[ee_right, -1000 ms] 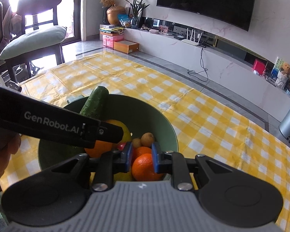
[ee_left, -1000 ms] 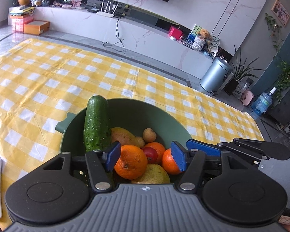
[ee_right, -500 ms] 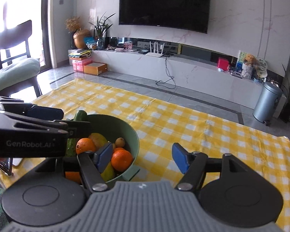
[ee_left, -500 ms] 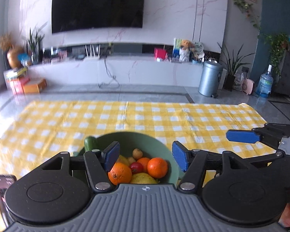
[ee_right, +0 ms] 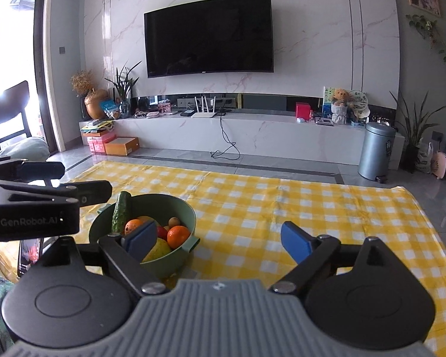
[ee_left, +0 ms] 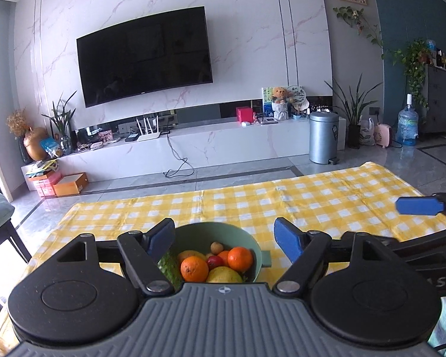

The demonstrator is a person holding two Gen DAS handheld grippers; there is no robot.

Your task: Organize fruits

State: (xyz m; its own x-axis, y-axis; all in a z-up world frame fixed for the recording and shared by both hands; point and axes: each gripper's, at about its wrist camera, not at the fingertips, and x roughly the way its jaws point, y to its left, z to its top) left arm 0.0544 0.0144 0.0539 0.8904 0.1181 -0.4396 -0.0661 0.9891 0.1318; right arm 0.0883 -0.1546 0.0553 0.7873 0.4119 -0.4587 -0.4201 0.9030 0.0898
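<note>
A green bowl (ee_left: 198, 233) stands on the yellow checked cloth. It holds two oranges (ee_left: 194, 268), a cucumber (ee_right: 120, 211), a yellow fruit (ee_left: 224, 275), a red fruit and a small brown one. My left gripper (ee_left: 224, 235) hangs above and short of the bowl, its jaws opening wide with nothing gripped. In the right wrist view the bowl (ee_right: 169, 265) sits low on the left. My right gripper (ee_right: 218, 238) is beside it over bare cloth, its jaws also opening and empty. Each gripper shows at the edge of the other's view.
The checked cloth (ee_right: 282, 208) covers the table out to its far edge. A phone (ee_right: 29, 253) lies near the bowl on the left. Beyond the table are a chair with a cushion (ee_right: 12, 136), a TV bench and a metal bin (ee_right: 376, 151).
Both grippers drew back and up from the bowl, so it looks smaller and lower. The right jaws went from nearly shut to wide. The left jaws spread further.
</note>
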